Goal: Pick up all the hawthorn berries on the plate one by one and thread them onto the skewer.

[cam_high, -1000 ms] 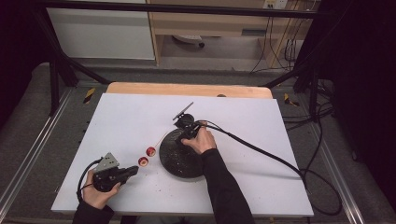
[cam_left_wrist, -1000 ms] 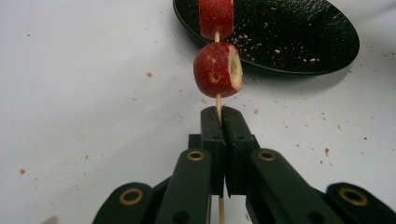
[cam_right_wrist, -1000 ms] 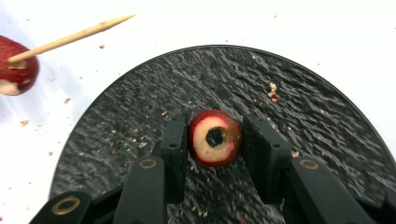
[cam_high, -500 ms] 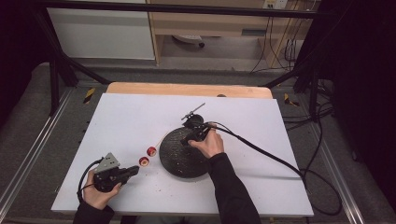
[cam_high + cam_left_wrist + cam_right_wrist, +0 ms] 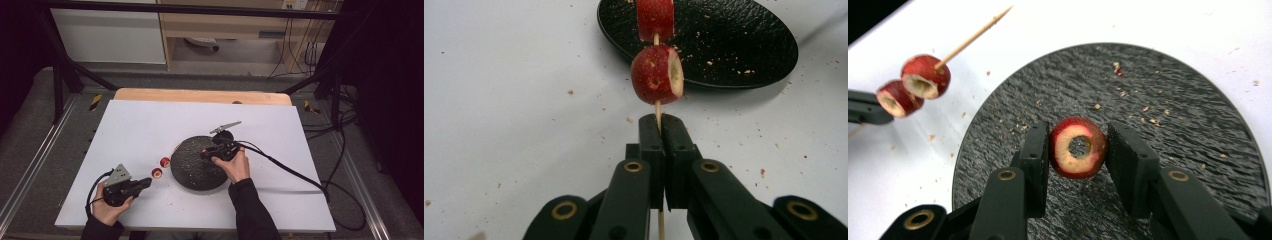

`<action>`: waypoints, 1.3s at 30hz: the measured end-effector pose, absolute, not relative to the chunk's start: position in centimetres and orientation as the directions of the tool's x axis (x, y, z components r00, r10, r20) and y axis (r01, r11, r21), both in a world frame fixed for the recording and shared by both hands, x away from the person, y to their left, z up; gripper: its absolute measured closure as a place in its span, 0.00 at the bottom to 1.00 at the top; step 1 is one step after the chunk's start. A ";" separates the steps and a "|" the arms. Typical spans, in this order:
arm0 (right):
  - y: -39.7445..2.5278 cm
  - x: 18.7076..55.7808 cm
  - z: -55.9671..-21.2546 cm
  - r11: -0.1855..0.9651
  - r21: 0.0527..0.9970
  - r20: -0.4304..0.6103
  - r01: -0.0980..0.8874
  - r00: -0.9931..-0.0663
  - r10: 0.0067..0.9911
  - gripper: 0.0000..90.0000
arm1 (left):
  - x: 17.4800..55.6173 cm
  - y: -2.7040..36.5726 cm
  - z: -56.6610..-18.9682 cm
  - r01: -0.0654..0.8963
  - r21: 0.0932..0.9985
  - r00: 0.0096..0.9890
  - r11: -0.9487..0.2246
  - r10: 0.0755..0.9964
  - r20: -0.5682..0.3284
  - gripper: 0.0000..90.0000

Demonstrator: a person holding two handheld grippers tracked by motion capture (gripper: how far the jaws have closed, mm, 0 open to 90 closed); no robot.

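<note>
My left gripper [image 5: 660, 120] is shut on a thin wooden skewer [image 5: 657, 107] that carries two red cored fruit rings [image 5: 656, 75]. In the high view this gripper [image 5: 145, 183] lies near the table's front left, and the skewer's rings [image 5: 164, 161] point toward a black round plate [image 5: 190, 170]. My right gripper [image 5: 1078, 145] hovers over the plate [image 5: 1173, 125] with a third red fruit ring [image 5: 1078, 147] between its jaws, the hole facing the camera. From there the skewer tip [image 5: 973, 35] shows at upper left. In the high view the right gripper [image 5: 205, 151] sits above the plate's far right part.
The white table top [image 5: 135, 125] has small crumbs scattered around the plate. A black cable [image 5: 285, 170] trails from the right gripper across the table's right side. A wooden strip [image 5: 200, 95] runs along the far edge.
The right hand and its gripper have moved to the right and a little nearer over the plate. The left gripper with the skewer has stayed in place.
</note>
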State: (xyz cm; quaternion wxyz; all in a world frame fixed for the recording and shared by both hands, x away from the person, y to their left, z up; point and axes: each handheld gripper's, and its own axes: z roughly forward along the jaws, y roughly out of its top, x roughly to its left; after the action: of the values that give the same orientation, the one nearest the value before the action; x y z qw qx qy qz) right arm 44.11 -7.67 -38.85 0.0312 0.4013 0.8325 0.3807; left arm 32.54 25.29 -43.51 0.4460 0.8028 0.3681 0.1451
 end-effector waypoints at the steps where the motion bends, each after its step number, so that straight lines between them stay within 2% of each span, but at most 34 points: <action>1: -7.9 43.9 -38.9 0.368 0.670 0.261 0.645 -0.669 0.696 0.70 | 32.5 25.2 -43.5 0.461 0.824 0.688 -0.330 0.719 -0.097 0.98; 14: -10.9 41.6 -40.2 0.117 0.764 0.389 0.634 -0.598 0.701 0.70 | 32.5 23.4 -43.1 0.438 0.840 0.701 -0.320 0.707 -0.096 0.98; 39: -12.8 38.6 -43.1 -0.267 0.789 0.570 0.554 -0.496 0.655 0.70 | 32.9 19.8 -42.4 0.410 0.851 0.720 -0.327 0.689 -0.081 0.98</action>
State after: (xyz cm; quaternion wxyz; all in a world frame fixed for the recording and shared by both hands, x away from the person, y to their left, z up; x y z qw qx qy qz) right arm 38.62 -12.84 -43.06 0.0406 0.5002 0.6040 0.6191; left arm 32.86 19.82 -42.42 0.4675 0.8009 0.3431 0.1495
